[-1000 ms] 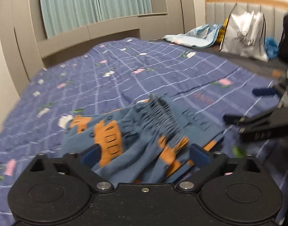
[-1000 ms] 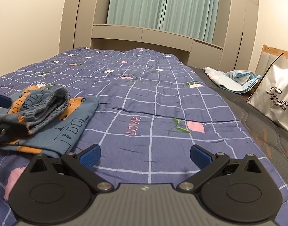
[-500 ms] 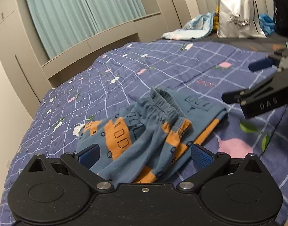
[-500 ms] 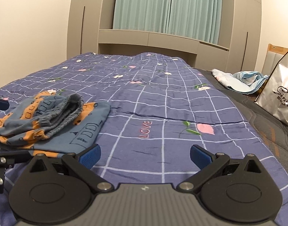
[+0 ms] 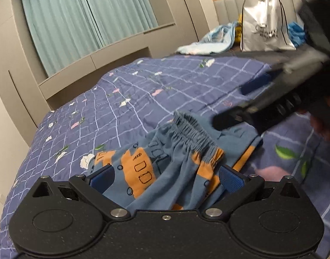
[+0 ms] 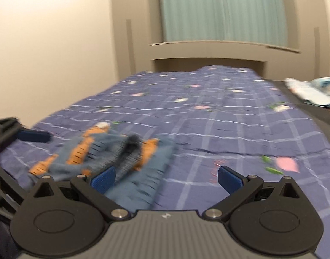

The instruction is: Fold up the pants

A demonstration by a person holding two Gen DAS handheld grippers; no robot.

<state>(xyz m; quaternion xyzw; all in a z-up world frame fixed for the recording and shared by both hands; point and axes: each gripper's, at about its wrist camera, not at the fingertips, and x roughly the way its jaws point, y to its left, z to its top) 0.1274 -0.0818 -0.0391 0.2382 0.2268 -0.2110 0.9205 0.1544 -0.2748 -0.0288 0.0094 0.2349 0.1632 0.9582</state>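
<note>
the pants [image 5: 165, 164] lie bunched on the bed's quilt [image 5: 130, 99], waistband [image 5: 193, 133] rumpled, not yet flat or folded. left tongs [image 5: 166, 178] and right tongs [image 6: 166, 178] both spread, gripping nothing; nearly all the folding looks left.

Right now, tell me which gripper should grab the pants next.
Left. The left gripper is open with the pants lying between its fingers. The right gripper is open too, but the pants sit off beside its left finger.
</note>
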